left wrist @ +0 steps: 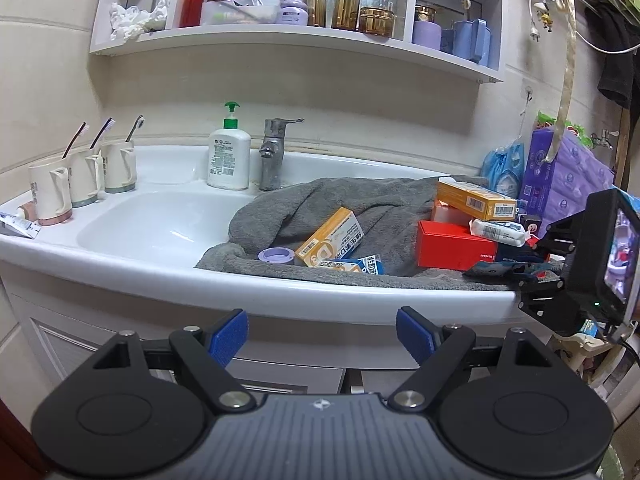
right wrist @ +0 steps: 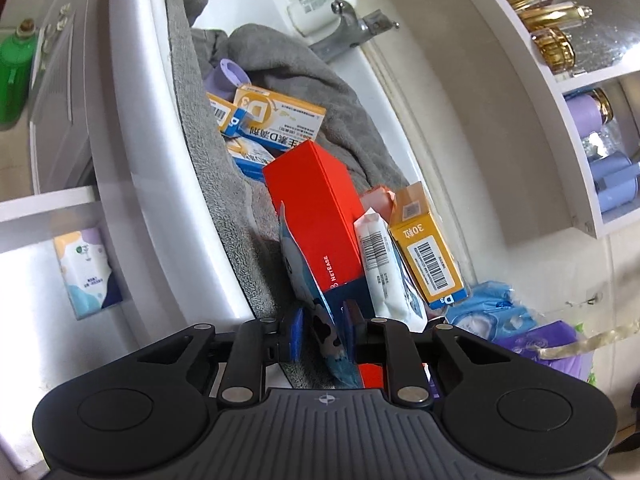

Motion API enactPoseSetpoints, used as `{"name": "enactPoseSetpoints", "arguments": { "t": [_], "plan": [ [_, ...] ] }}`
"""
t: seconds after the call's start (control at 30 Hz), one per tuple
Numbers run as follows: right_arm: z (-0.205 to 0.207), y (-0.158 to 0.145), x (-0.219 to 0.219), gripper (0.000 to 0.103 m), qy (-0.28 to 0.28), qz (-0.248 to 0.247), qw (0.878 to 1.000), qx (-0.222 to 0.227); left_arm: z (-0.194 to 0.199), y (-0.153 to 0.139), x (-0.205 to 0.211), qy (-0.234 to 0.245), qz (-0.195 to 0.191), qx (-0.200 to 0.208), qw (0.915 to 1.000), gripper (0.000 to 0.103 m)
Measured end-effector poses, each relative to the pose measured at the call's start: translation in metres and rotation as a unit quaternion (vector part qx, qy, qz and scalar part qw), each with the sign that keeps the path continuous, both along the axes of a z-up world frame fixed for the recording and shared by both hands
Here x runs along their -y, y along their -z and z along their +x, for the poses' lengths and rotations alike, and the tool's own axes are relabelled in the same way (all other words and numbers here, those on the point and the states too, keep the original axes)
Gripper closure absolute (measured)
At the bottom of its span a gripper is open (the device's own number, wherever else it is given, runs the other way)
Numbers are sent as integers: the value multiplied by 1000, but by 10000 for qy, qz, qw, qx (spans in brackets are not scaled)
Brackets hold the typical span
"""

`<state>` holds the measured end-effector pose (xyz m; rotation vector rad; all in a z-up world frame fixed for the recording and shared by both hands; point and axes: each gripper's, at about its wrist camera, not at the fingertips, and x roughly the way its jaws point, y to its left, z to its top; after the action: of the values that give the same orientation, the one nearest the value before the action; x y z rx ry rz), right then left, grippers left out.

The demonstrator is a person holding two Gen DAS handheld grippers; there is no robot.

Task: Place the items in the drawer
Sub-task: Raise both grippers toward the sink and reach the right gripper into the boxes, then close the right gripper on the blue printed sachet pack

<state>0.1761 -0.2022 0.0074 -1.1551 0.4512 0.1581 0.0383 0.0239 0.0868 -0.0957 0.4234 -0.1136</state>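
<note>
A grey towel (left wrist: 360, 208) lies over the right side of the sink and carries the items: yellow D3 boxes (left wrist: 330, 238), a red box (left wrist: 454, 246), a lilac jar (left wrist: 276, 257) and a white packet (left wrist: 498, 232). My left gripper (left wrist: 322, 338) is open and empty, below the sink's front rim. My right gripper (right wrist: 322, 334) is shut on a flat blue packet (right wrist: 308, 280), beside the red box (right wrist: 316, 208); it shows in the left wrist view (left wrist: 532, 272) at the towel's right end. An open drawer (right wrist: 48, 204) holds a tissue pack (right wrist: 88, 272).
Three mugs with toothbrushes (left wrist: 80, 184), a soap pump bottle (left wrist: 229, 156) and the tap (left wrist: 274, 152) stand at the sink's back. A shelf of bottles (left wrist: 304, 0) hangs above. Purple tissue packs (left wrist: 560, 184) sit at the right. Cabinet fronts (left wrist: 80, 344) lie below.
</note>
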Motion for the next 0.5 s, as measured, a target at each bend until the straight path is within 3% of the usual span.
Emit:
{"name": "enactPoseSetpoints", "arguments": {
  "t": [0.17, 0.37, 0.5],
  "plan": [
    [-8, -5, 3, 95, -22, 189, 9998, 1, -1, -1, -1, -1, -3, 10, 10000, 6],
    [-26, -33, 15, 95, 81, 1183, 9929, 89, -3, -1, 0, 18, 9, 16, 10000, 6],
    [-36, -50, 23, 95, 171, 1991, 9797, 150, -5, -1, 1, 23, 4, 31, 10000, 6]
  ]
}}
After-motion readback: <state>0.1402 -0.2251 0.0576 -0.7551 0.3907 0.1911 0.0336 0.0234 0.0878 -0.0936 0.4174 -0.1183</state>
